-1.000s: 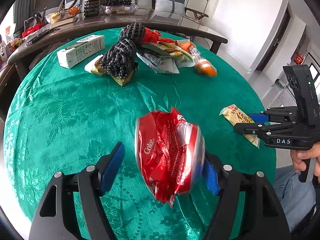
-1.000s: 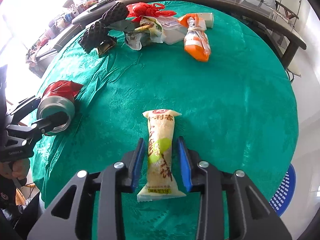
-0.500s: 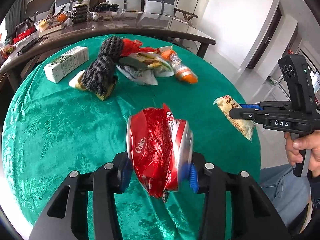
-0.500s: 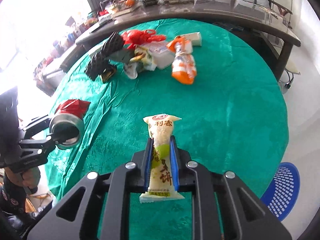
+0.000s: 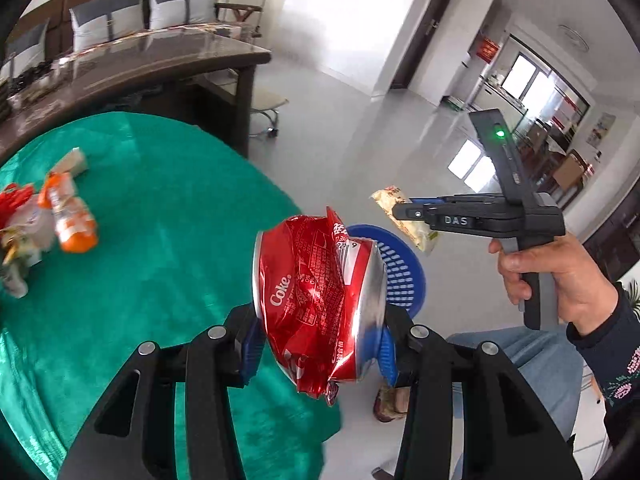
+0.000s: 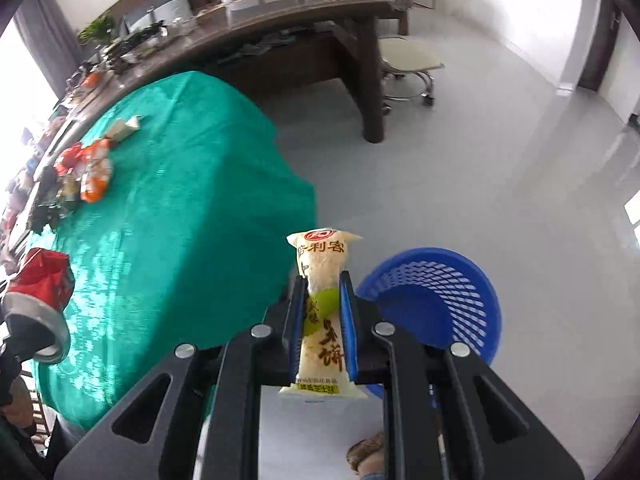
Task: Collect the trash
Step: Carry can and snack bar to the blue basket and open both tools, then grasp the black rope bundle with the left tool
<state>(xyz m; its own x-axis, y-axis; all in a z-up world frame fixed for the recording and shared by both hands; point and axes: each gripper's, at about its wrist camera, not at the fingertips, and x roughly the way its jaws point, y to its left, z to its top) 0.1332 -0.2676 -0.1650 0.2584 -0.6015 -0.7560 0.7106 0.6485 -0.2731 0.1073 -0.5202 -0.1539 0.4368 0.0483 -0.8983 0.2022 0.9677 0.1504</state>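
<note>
Nearest the lens, the left tongs (image 5: 320, 344) are clamped on a crushed red cola can (image 5: 318, 304), their blue pads pressing its dented sides, and the can hangs off the edge of the green-clothed bench (image 5: 168, 240) with the blue basket (image 5: 400, 276) showing just behind it. The right tongs (image 6: 320, 320) are pinched nearly shut on a pale snack wrapper (image 6: 322, 312), held upright above the floor, with the same basket (image 6: 440, 300) just beside it on the right. This looks like the carry-to-bin step, both pieces lifted and neither dropped yet. The next move calls for bringing each load squarely over the basket mouth (the wrapper is closer) and only then letting go. Farther off, more litter waits on the bench: an orange packet (image 5: 72, 220) and a mixed heap (image 6: 76, 176) beyond.
</note>
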